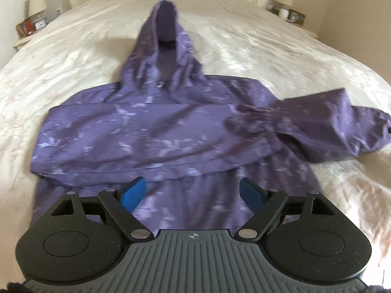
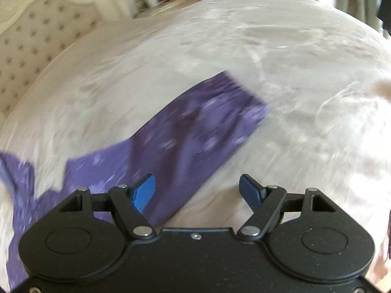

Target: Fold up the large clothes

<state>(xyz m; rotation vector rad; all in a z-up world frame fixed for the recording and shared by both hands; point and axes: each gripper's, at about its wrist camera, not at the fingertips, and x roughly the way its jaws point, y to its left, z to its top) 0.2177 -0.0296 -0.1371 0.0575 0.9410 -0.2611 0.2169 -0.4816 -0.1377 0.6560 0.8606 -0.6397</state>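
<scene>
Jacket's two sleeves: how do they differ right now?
The left sleeve is folded flat across the jacket chest; the right sleeve sticks out sideways onto the bed. Left looks smooth; right is bunched and puffy at the shoulder. Both share the same purple print.

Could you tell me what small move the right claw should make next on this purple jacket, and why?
Probably lower the open right claw onto the outstretched sleeve and close on it. One sleeve already lies folded across the jacket, while this one lies out on the bed, and neither claw holds anything.
</scene>
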